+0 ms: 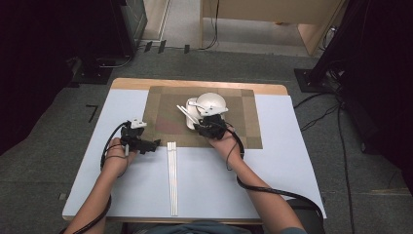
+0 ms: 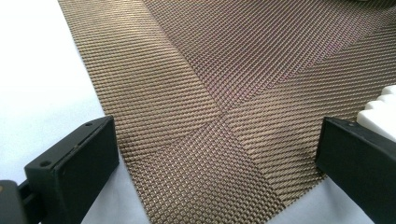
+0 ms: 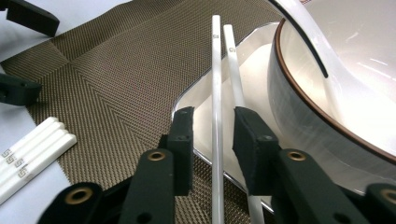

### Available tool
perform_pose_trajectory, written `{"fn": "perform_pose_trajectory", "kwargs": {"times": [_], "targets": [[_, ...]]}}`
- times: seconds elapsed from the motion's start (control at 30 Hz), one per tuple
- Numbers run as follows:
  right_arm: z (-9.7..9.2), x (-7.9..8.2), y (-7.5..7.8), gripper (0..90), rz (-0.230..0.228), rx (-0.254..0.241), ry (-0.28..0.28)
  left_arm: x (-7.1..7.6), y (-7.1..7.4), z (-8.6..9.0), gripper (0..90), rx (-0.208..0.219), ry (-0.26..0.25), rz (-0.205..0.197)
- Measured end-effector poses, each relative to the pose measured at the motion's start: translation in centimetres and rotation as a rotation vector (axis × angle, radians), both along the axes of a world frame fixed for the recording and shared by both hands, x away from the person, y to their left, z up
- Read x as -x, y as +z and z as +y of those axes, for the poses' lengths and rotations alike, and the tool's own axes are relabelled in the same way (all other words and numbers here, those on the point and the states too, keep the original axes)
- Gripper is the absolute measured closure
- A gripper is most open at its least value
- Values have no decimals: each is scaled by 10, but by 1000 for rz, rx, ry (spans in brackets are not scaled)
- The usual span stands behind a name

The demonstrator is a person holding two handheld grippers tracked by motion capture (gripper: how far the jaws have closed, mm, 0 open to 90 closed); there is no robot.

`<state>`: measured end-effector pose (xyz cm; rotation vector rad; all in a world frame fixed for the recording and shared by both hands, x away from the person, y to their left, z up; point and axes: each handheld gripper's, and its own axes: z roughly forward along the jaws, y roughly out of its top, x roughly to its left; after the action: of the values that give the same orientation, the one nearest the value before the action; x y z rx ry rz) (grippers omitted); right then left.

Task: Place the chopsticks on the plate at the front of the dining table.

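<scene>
Chopsticks (image 3: 216, 88) lie as a pair across the rim of the plate (image 3: 198, 100), tips raised beside the bowl (image 3: 327, 93), so that they rest ready for a diner rather than flat on the mat (image 3: 116, 79). Right gripper (image 3: 213, 140) straddles them with its jaws a little apart; the pads stand clear of the sticks, which suggests a release after placing. Left gripper (image 2: 215, 154) waits with jaws wide and nothing between them, low over the mat's near corner, close to the spare sticks (image 1: 172, 178) laid lengthwise on the table (image 1: 122, 175). Keeping that hand idle and near the spare sticks probably readies it for the next pick.
</scene>
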<state>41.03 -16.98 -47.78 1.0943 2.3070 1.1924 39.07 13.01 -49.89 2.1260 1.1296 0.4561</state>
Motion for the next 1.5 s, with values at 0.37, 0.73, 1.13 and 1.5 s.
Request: {"fn": "perform_pose_trajectory", "kwargs": {"times": [0.37, 0.73, 1.13, 1.5], "targets": [[-3, 5, 2, 507, -25, -10, 22, 1, 0, -1, 0, 1, 12, 0], [-6, 8, 3, 462, -19, -20, 24, -1, 5, 1, 149, 0, 74, -22], [-13, 12, 4, 422, -28, -31, 5, -5, 18, 1, 150, 41, 81, -44], [-24, 15, -1, 395, -7, -37, -23, -13, 17, -7, 150, 60, 60, -36]]}}
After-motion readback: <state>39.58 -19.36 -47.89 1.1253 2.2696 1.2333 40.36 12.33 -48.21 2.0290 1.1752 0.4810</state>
